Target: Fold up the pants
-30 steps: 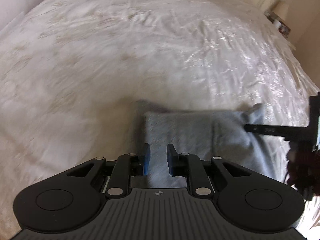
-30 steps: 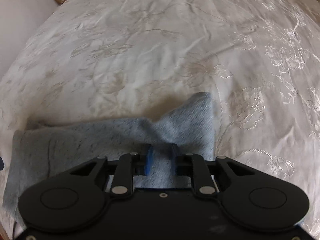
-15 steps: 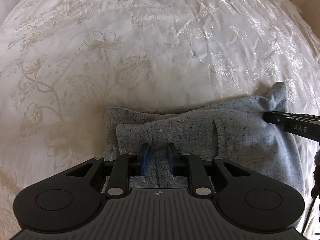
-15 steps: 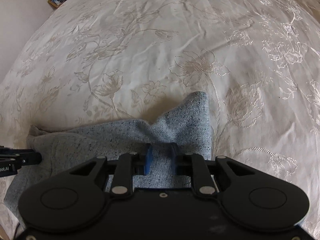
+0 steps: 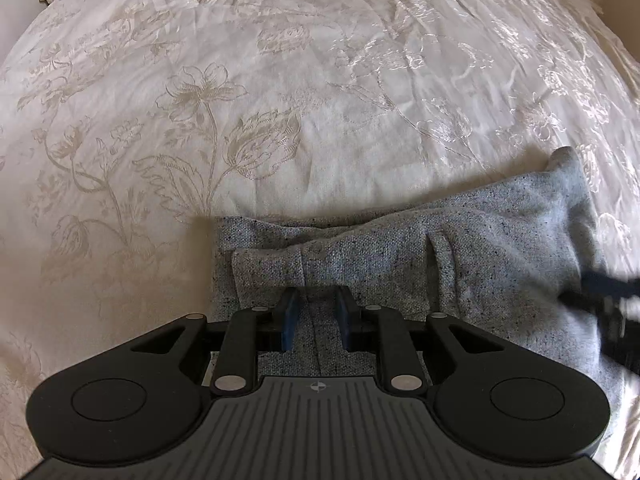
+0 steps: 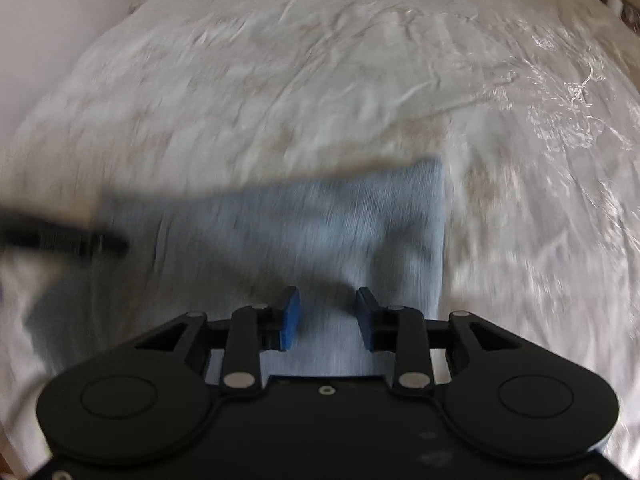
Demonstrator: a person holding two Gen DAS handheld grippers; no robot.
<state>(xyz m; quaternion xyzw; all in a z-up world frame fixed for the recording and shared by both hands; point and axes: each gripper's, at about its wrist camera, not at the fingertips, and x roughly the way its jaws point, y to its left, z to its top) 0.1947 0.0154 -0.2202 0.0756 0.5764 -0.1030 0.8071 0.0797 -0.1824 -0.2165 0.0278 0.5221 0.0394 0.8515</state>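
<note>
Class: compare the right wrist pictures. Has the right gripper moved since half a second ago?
Yes. The right gripper has opened and pulled back from the pants; its view is motion-blurred, and more of the bedspread shows beyond the fabric.
</note>
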